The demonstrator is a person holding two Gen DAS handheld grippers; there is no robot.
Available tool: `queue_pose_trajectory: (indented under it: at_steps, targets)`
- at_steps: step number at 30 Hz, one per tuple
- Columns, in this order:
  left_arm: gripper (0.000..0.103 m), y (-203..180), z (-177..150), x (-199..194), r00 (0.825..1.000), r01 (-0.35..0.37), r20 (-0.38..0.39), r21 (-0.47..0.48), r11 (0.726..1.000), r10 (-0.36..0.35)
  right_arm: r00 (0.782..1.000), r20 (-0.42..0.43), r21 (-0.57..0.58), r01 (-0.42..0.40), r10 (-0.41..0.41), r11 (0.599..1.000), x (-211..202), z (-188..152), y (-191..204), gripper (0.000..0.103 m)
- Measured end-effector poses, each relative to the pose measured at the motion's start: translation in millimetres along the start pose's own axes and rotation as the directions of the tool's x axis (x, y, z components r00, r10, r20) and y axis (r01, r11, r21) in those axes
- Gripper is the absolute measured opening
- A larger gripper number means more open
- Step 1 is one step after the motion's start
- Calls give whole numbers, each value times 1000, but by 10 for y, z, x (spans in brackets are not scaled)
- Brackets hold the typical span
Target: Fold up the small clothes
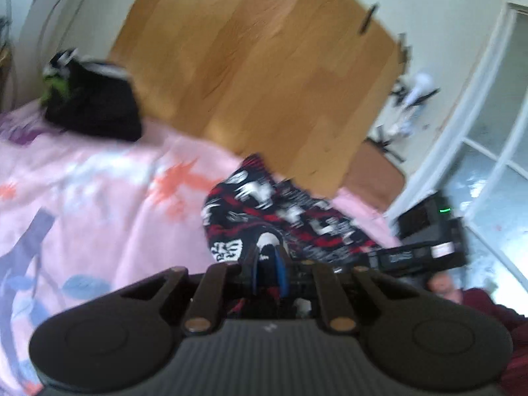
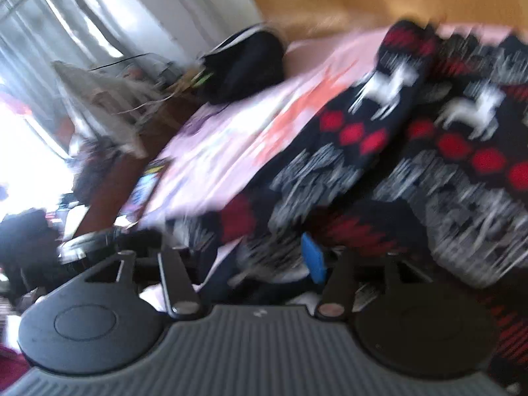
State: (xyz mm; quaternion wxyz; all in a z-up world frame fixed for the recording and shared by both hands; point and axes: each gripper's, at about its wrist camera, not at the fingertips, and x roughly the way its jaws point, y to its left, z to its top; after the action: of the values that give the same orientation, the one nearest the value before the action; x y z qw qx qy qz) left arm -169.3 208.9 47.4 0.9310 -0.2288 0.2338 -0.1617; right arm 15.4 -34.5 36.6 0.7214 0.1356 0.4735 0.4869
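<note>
Left gripper (image 1: 268, 265): jaws nearly together, pinched on an edge of the black, red and white patterned knit garment (image 1: 280, 221). Right gripper (image 2: 264, 257): jaws partly apart, garment folds bunched between them; whether the pads press, cannot tell. Garment lies on the pink floral bedspread (image 1: 99, 178), long axis running from the left gripper toward the wooden headboard (image 1: 264, 66). Heavy blur; right gripper's left finger hidden by cloth.
</note>
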Motion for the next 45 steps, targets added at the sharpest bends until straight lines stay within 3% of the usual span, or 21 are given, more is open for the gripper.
queue_pose_trajectory:
  at_steps: [3, 5, 7, 12, 17, 20, 25, 31, 39, 41, 42, 43, 45]
  targets:
    - [10, -207, 7, 55, 999, 49, 9, 61, 997, -50, 989, 13, 149, -146, 146, 978, 135, 43, -40, 65]
    - [11, -330, 12, 87, 999, 24, 27, 108, 994, -27, 980, 43, 229, -198, 193, 953, 192, 108, -87, 65]
    - [10, -333, 51, 106, 998, 49, 28, 94, 994, -52, 973, 78, 269, -229, 216, 936, 184, 144, -133, 65]
    - [10, -354, 106, 84, 996, 79, 41, 89, 993, -82, 981, 114, 274, -184, 158, 944, -93, 80, -288, 66]
    - [7, -464, 159, 88, 979, 195, 39, 95, 976, -200, 960, 246, 384, -221, 132, 896, -430, -40, -611, 66]
    - [7, -617, 155, 191, 974, 221, 9, 139, 965, -225, 964, 231, 417, -221, 132, 881, -324, -48, -624, 69]
    - [7, -606, 39, 302, 991, 129, -61, 144, 981, -121, 978, 130, 406, -200, 161, 892, 11, -58, -495, 70]
    - [7, -200, -31, 95, 999, -16, -27, 41, 999, 17, 987, 76, 380, -162, 144, 911, 19, -77, -484, 69]
    - [7, 233, 106, -101, 977, -212, 21, -39, 977, 213, 987, 85, 341, -156, 134, 927, 182, -106, -400, 68]
    - [7, 290, 86, -90, 975, -223, 6, -61, 973, 224, 989, 84, 316, -145, 124, 938, 283, -77, -346, 65]
    - [7, 299, 70, -76, 973, -229, -1, -64, 971, 230, 991, 80, 310, -125, 105, 942, 339, -67, -320, 56]
    - [9, 306, 46, -63, 972, -237, -10, -64, 969, 237, 994, 68, 301, -97, 80, 949, 359, -65, -316, 37]
    - [9, 322, 3, -45, 970, -244, -22, -63, 968, 243, 998, 47, 281, -57, 45, 958, 366, -52, -309, 13]
